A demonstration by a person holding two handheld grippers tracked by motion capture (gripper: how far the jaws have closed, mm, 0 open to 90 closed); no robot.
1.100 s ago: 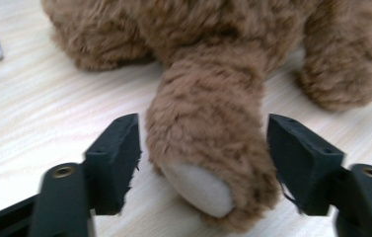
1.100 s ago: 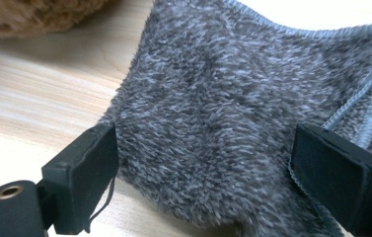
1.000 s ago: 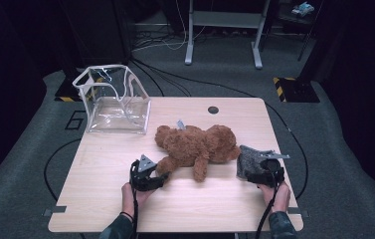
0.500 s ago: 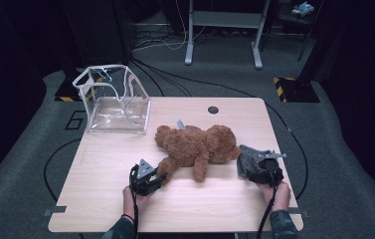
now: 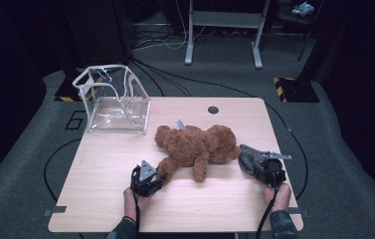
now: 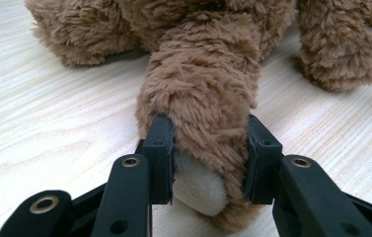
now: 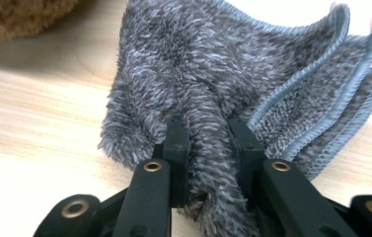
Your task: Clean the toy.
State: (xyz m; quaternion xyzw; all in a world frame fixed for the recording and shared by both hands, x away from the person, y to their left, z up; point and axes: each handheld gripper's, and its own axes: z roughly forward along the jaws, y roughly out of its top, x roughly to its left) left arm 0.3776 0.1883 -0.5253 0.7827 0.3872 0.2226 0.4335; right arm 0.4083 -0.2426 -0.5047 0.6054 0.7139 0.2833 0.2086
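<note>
I see a fluffy brown teddy bear (image 5: 197, 147) lying sprawled flat, with a bunched grey fringed cloth (image 5: 250, 158) just right of the bear's head.

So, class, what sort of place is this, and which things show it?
Probably a recording studio or lab: one wooden table on grey carpet, loose cables across the floor, dark surroundings, and a metal stand behind.

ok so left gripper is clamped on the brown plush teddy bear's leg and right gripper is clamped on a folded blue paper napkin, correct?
Not quite. The right gripper is shut on a grey fluffy cloth with a stitched edge, not a paper napkin; the right gripper view shows it. The left gripper is indeed clamped on the brown plush teddy bear's leg.
</note>
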